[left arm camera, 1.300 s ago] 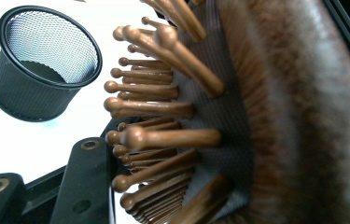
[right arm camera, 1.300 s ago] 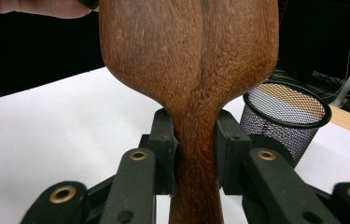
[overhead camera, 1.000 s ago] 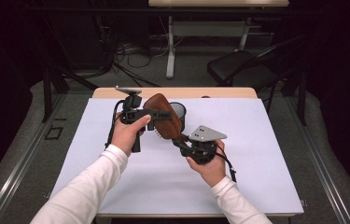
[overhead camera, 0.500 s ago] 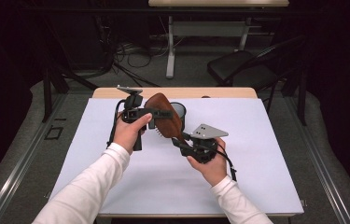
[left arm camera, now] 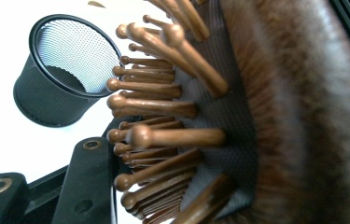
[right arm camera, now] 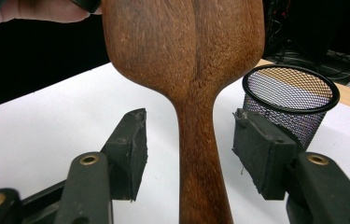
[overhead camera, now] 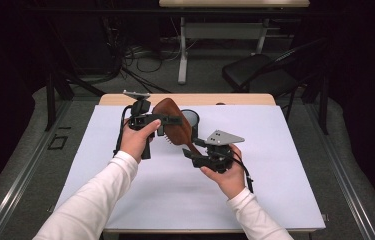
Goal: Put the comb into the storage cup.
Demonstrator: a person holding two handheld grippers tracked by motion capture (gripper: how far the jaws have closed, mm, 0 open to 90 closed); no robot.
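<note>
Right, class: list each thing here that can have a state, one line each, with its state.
Brush: held off the table, bristles facing the left claw's camera.
Cup: upright, looks empty.
Left claw: shut on brush head.
Right claw: just been opening, handle between pads, untouched.

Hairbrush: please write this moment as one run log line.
left hand-held gripper: shut on hairbrush head | right hand-held gripper: jaws opening, off handle | mesh cup: upright behind
</note>
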